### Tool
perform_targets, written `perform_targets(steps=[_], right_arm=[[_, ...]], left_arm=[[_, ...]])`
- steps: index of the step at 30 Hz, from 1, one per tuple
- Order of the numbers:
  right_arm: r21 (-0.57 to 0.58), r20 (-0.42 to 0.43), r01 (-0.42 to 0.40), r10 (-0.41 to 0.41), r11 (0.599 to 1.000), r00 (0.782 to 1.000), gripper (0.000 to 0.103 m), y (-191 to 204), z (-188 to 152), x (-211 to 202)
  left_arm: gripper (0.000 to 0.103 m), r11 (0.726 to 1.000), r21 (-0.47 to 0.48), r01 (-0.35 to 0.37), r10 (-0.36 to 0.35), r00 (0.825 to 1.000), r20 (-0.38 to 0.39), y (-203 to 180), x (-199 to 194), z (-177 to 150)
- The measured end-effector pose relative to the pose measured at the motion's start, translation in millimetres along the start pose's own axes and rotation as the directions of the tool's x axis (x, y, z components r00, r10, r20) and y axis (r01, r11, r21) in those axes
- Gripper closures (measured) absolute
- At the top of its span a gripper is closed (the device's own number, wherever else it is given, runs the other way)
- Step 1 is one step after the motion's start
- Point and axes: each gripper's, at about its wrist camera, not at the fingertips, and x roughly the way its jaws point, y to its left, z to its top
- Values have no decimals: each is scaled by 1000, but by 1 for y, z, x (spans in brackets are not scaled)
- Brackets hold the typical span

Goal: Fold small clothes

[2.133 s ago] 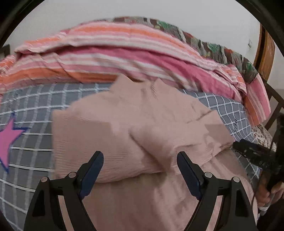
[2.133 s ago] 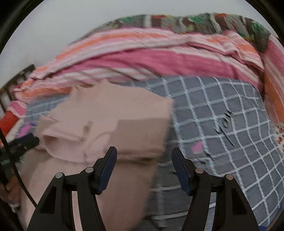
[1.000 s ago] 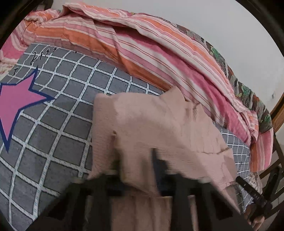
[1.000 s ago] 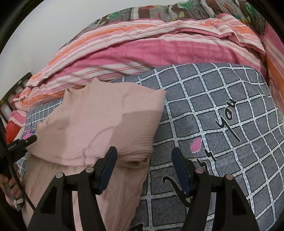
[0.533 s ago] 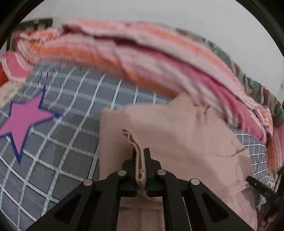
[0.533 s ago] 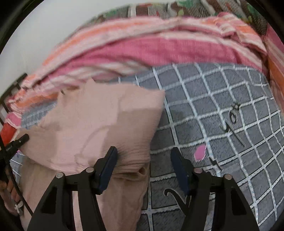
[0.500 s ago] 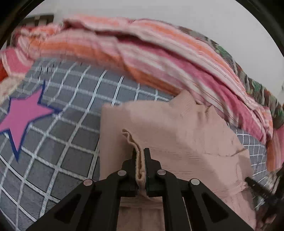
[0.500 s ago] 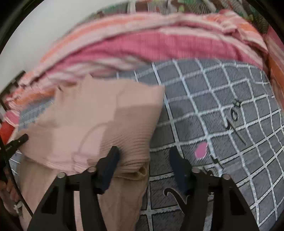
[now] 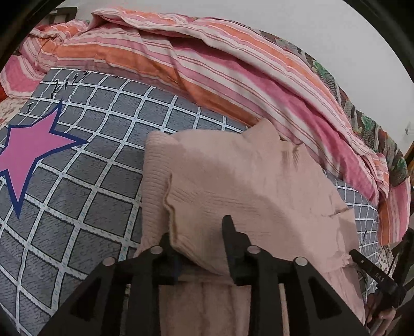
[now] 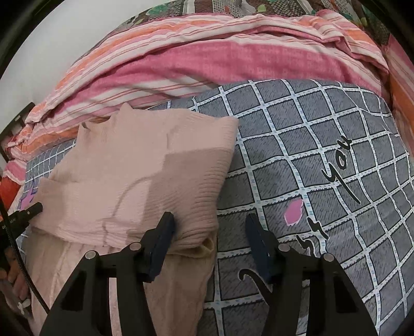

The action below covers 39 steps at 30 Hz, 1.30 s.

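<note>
Surface: grey checked bedsheet (image 9: 85, 201) under pink folded garment (image 9: 233, 186); striped quilt (image 10: 220, 59) behind.
Left gripper (image 9: 198, 236): jaws just opening, garment fold between them.
Right gripper (image 10: 211, 230): fingers spread, pinching nothing.

A plain white wall (image 9: 323, 28) rises behind a bed with a grey checked sheet (image 10: 323, 134) and striped quilt (image 9: 207, 59).

Bedroom in a home: bed spread with a grey checked sheet (image 9: 85, 196) bearing a pink star (image 9: 28, 152) at 9 o'clock; rumpled pink-and-orange striped blanket (image 10: 207, 59) heaped at 12 o'clock against a plain white wall (image 9: 323, 23).
</note>
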Motion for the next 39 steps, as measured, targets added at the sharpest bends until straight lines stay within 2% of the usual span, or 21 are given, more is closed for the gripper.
perform_targets(steps=[5,6,7,9,14,19,30,35,39], right_arm=[[8,10,1,-1,1000,1000,47,-2,-1,-4],[11,14,1,-1,1000,1000,47,-2,-1,-5],[13,15,1,-1,1000,1000,48,-2,-1,-5],[-1,2,-9,9,1000,1000,56,-1,-1,-7],[-37,22,12,-11,999,1000,58,8,-3,-12],[-37,42,-2,4,999,999,58,8,-6,-21],[-77,71,-19,24,997,997,58,22,-20,-45],[-60,127,3,4,998,992,58,29,-32,-67],[-66,189,11,2,998,982,58,35,-57,-95]], left_arm=[[60,999,33,8,-9,1000,27,-3,-12,-6],[52,999,40,8,-9,1000,30,-3,-14,-7],[44,999,51,10,-11,999,36,-4,-16,-9],[40,998,65,4,-8,999,54,-4,-22,-11],[40,999,49,-2,0,999,52,3,-27,-13],[40,1000,21,5,-6,999,52,13,-33,-16],[40,994,106,-15,7,997,77,10,-55,-33],[41,995,103,1,-10,996,90,17,-70,-42],[41,993,116,13,-25,994,104,18,-87,-56]])
